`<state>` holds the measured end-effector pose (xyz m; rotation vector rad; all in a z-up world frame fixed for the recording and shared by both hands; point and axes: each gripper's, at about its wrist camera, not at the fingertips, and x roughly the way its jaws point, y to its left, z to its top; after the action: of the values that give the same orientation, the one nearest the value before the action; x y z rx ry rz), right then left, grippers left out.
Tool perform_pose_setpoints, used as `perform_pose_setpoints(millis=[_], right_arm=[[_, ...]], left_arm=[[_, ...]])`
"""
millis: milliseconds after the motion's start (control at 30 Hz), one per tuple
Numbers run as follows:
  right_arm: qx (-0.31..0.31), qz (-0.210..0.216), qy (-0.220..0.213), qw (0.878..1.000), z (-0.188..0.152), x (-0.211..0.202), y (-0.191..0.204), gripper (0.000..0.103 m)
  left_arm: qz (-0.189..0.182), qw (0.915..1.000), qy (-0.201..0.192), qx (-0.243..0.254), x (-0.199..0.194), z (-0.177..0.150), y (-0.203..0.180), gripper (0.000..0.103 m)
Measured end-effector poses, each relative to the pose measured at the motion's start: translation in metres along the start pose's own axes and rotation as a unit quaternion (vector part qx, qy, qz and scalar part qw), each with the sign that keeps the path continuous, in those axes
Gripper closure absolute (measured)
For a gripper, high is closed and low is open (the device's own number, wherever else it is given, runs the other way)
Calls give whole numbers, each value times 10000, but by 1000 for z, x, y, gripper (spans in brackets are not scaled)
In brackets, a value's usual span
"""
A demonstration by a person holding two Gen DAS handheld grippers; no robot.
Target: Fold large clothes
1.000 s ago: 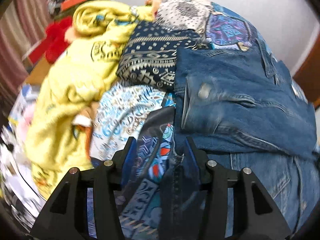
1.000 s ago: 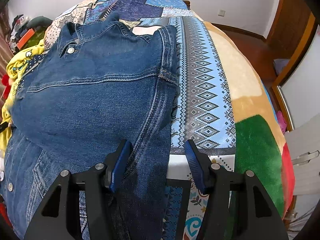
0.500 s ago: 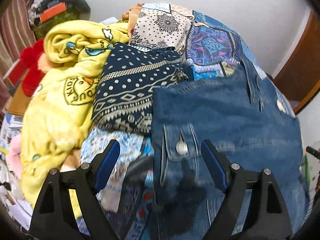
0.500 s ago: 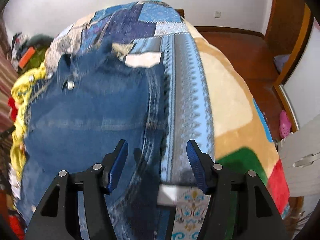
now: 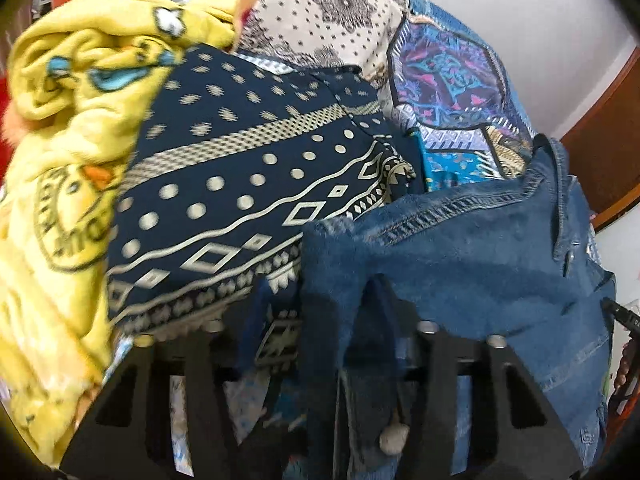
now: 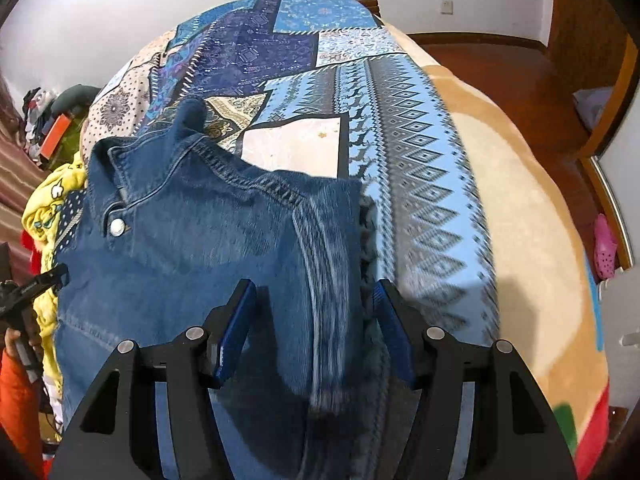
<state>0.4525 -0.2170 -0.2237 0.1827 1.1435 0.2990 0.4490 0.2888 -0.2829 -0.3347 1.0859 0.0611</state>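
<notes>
A blue denim jacket (image 6: 192,248) lies spread on the patterned bedspread (image 6: 408,152), collar toward the far end. It also shows in the left wrist view (image 5: 480,256). My left gripper (image 5: 320,320) has its jaws around the jacket's left edge; denim hangs between the fingers and hides the pads. My right gripper (image 6: 312,320) has its jaws a moderate width apart, with the jacket's right edge running between them. The left gripper shows at the left rim of the right wrist view (image 6: 36,284).
A navy patterned garment (image 5: 240,192) and a yellow printed blanket (image 5: 60,160) lie left of the jacket. A beige blanket (image 6: 532,240) covers the bed's right side. Wooden floor (image 6: 500,60) and a pink shoe (image 6: 604,240) are beyond it.
Both grippers have moved forward toward the collar with the jacket's edges between their fingers. The left jaws opened wide half a second ago and are narrower now, around the denim.
</notes>
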Motion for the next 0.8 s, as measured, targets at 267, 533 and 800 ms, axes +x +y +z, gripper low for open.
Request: perform_pose_setpoints(millis=[267,533,800], right_arm=[[-139,-43,-172,9997,12,-4,4,88],[-581,-192,-634,9961,58,-29,31,89],[-571,-568,-462,9957,83,18,36,89]], left_arm=[[309,9988,-193,327,-9,0,-20,95],[589,9951,-770,209,-48,32,-20,100],[901,9928,-728,303,-36,54,-14,103]])
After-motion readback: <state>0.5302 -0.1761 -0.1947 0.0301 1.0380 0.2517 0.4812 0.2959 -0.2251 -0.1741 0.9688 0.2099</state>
